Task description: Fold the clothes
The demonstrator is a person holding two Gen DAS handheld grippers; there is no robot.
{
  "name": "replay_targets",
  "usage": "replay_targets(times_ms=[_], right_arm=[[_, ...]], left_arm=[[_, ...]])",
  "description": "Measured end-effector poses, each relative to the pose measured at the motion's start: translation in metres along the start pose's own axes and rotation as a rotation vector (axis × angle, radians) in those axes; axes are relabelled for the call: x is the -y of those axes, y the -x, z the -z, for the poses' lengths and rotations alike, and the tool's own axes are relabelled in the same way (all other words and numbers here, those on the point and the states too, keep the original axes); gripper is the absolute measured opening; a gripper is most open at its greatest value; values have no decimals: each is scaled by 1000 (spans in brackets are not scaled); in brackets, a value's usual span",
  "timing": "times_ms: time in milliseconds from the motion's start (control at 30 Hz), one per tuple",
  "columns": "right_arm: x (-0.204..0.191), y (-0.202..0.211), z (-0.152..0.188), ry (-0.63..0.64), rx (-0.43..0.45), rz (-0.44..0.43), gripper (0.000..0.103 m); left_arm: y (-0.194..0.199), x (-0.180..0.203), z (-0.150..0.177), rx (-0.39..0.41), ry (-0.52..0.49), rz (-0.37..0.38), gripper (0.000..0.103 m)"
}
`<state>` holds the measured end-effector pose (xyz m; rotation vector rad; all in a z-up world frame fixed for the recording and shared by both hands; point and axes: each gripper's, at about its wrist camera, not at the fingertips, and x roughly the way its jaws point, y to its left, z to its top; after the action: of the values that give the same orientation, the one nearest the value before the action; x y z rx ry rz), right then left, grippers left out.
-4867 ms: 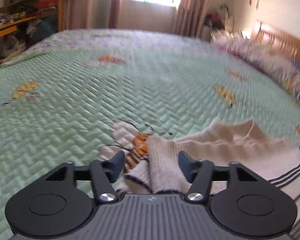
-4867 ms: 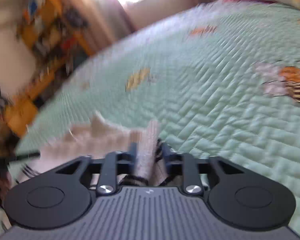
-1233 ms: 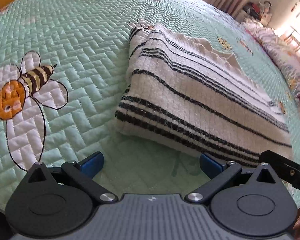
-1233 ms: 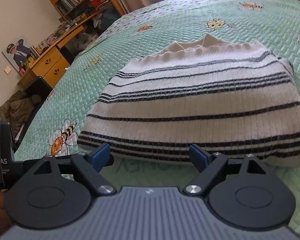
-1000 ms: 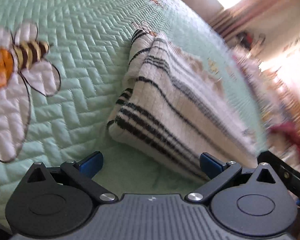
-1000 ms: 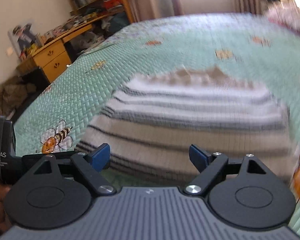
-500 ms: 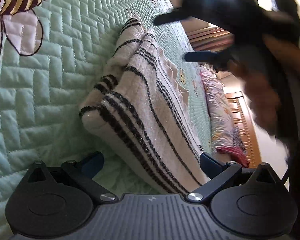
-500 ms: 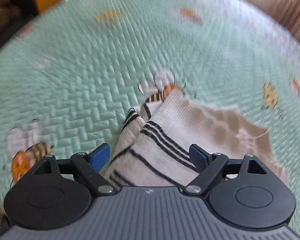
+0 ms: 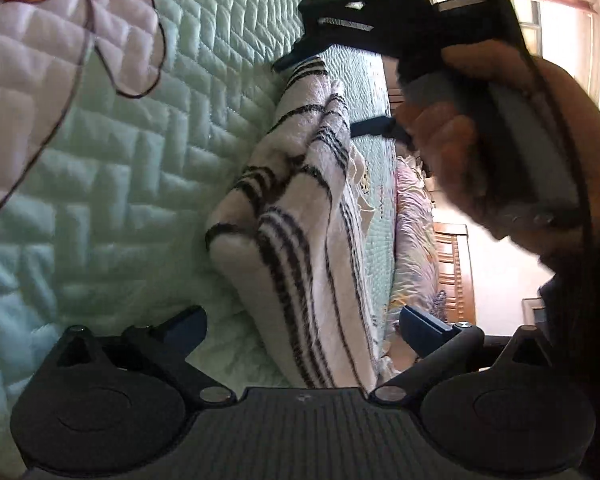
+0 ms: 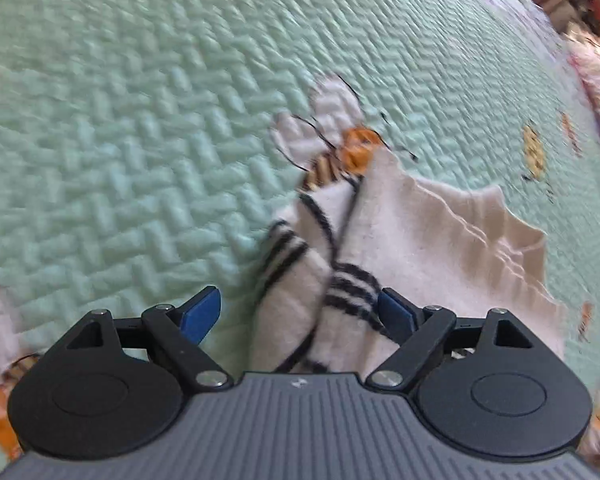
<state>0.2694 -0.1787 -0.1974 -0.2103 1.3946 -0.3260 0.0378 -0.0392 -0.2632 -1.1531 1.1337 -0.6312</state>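
The folded white knit sweater with black stripes is lying on the mint-green quilted bedspread. Both the left gripper and right gripper are straddling its corners, jaws standing wide apart

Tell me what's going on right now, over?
Both grippers, left and right, open, astride opposite ends of the folded striped sweater. Sweater flat on green quilt. Nothing in the way.

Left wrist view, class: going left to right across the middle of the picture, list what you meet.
Bee patch → green quilt → striped sweater → frilly pillow → hand holding the right gripper.
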Motion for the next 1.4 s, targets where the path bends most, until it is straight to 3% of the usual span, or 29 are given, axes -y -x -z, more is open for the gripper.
replay_targets(times_ms=[133,167,200,267,300,367,467,633,733,967,1033,1100,1267,1400], right_arm=[[7,-12,-2,-19,1,39,84],[9,-13,-3,-22,4,38,73],[13,-12,-3,-29,2,31,54],[21,-9,-4,-42,-4,12,37],[25,-8,-3,-46,0,2,34],[34,-4,0,-65,22,-37,30],[44,6,7,-81,74,-88,26],[60,18,21,-99,155,-161,24],[68,19,25,-120,179,-194,25],[57,10,18,-99,173,-179,51],[49,3,15,-75,152,-152,49],[48,0,15,-76,140,-143,29],[72,23,25,-100,218,-195,23],[125,47,37,-201,281,-330,23]], left_arm=[[-13,-3,-15,-12,60,58,102],[-14,-4,-17,-4,72,88,101],[-16,-5,-18,6,73,127,98],[-22,-9,-19,6,60,177,73],[-27,-12,-19,1,59,174,64],[-34,-19,-17,10,44,156,31],[-34,-16,-11,74,-42,114,19],[-36,-2,-1,153,-144,34,16],[-42,1,1,172,-140,-11,23],[-31,1,-7,183,-78,14,34],[-21,3,-4,199,-121,8,28],[-10,17,10,226,-228,-31,20],[-4,62,35,352,-541,-116,16],[-11,106,69,433,-812,-221,16]])
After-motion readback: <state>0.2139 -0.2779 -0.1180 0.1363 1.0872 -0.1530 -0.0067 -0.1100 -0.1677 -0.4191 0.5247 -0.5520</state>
